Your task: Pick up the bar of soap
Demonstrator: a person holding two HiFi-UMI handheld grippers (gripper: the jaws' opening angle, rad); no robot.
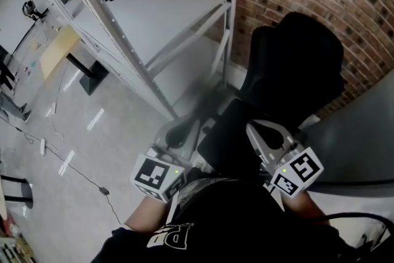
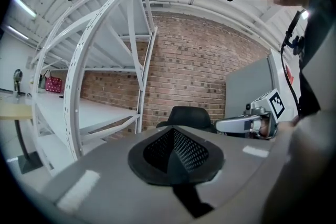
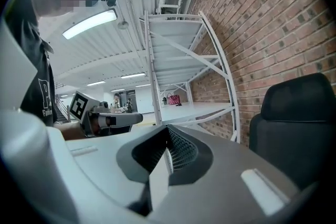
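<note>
The left gripper (image 2: 176, 157) and right gripper (image 3: 167, 152) are each pressed together, pinching nothing — before a black chair (image 1: 298, 64) and white shelf rack (image 1: 123, 28); no view shows the bar of soap.

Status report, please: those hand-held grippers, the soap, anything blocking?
Left hand-held gripper shut, empty. Right hand-held gripper shut, empty. No soap in view. Black chair ahead.

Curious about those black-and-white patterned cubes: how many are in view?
2. One cube sits at the head view's lower left, on the left gripper; the other at lower right, on the right gripper. No more show.
</note>
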